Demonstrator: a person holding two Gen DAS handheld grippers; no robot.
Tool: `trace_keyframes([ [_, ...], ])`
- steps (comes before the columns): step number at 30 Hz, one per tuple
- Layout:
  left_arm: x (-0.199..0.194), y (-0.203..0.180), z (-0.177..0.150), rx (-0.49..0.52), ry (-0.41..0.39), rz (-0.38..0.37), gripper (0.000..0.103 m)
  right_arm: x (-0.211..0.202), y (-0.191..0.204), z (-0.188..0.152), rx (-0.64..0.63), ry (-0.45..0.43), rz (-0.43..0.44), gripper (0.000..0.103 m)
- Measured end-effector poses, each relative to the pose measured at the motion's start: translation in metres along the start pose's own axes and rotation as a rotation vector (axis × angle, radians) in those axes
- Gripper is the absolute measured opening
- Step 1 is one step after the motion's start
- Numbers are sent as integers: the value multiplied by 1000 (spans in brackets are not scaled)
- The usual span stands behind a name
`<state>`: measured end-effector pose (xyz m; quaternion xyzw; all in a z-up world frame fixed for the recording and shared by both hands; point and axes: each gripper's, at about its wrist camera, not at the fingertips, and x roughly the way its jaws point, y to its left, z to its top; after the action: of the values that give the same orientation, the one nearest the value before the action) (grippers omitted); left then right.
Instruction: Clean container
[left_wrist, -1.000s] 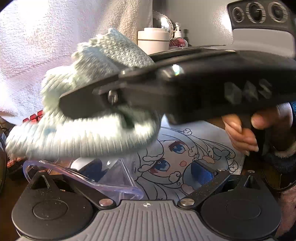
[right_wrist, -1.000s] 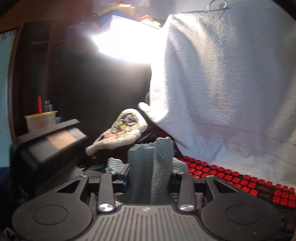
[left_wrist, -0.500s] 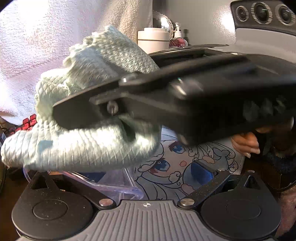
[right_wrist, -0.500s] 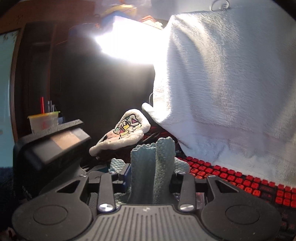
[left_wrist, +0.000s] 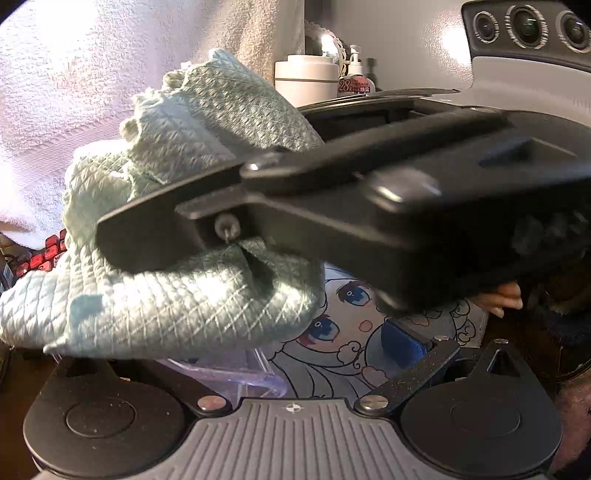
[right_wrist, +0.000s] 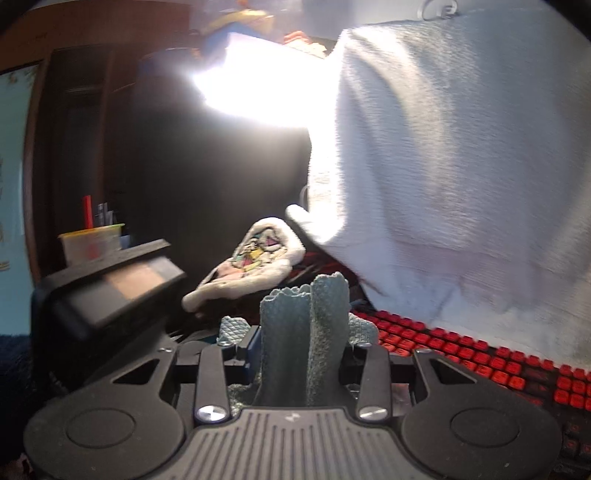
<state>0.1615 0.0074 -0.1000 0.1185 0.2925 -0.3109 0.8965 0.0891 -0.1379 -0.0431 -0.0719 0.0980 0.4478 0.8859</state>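
Clear container (left_wrist: 236, 373) mostly hidden under cloth (left_wrist: 177, 295); R hand-held gripper (right_wrist: 295, 354) clamps cloth.
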Motion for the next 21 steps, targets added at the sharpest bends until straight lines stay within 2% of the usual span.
trace_keyframes([
  [1,0,0,0,0,0,0,103,0,-2,0,9,1,-9,33],
  [6,-1,-1,2,0,0,0,103,-1,-18,0,80,-2,-89,33],
  [10,-1,-1,1,0,0,0,103,-3,-21,-1,94,-4,-109,33],
  [12,-2,-1,1,0,0,0,103,-3,-18,-1,83,-5,-98,36],
  [16,-2,-1,1,0,0,0,103,-2,-10,-1,64,-9,18,37],
  [18,-2,-1,1,0,0,0,103,-1,-1,-1,13,-4,20,37],
  [21,-2,-1,0,0,0,0,103,0,-4,-1,24,0,-7,34],
])
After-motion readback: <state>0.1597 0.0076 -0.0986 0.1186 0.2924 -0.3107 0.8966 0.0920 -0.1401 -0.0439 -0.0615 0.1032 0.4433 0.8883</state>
